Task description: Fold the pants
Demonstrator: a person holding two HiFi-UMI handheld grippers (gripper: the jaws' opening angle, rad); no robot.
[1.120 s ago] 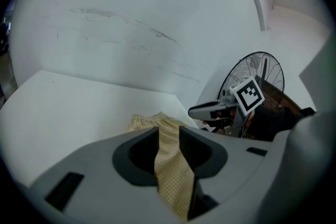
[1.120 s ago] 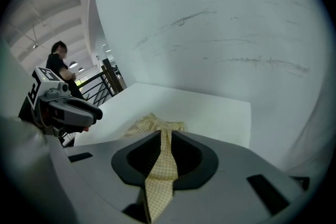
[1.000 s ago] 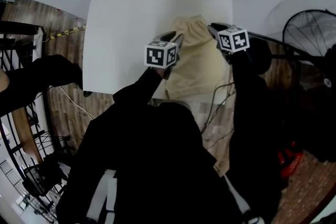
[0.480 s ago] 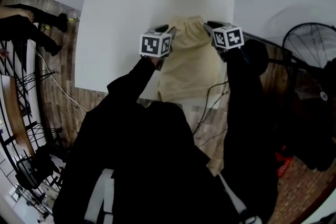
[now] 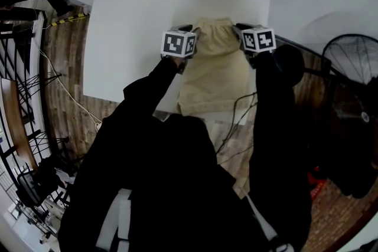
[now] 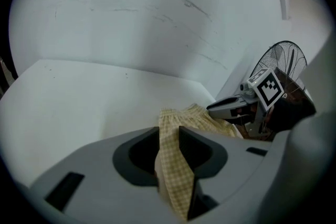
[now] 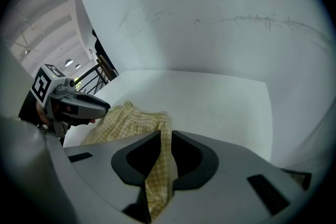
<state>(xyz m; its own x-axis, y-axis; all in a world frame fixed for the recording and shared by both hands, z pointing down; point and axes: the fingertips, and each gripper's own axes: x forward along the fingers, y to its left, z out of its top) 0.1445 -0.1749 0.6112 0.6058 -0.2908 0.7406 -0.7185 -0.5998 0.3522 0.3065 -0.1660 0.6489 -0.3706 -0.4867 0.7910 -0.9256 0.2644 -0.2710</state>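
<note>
while limp on white table (image 5: pixel 136 15), soft yellow-check pants (image 5: pixel 215 77), l tool (image 6: pixel 169 131) & r tool (image 7: pixel 165 136) pinching edges

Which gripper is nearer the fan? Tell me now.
Right. The right gripper, shut on the pants' edge, sits on the fan's side of the table; the left gripper holds the opposite edge, farther from it.
</note>
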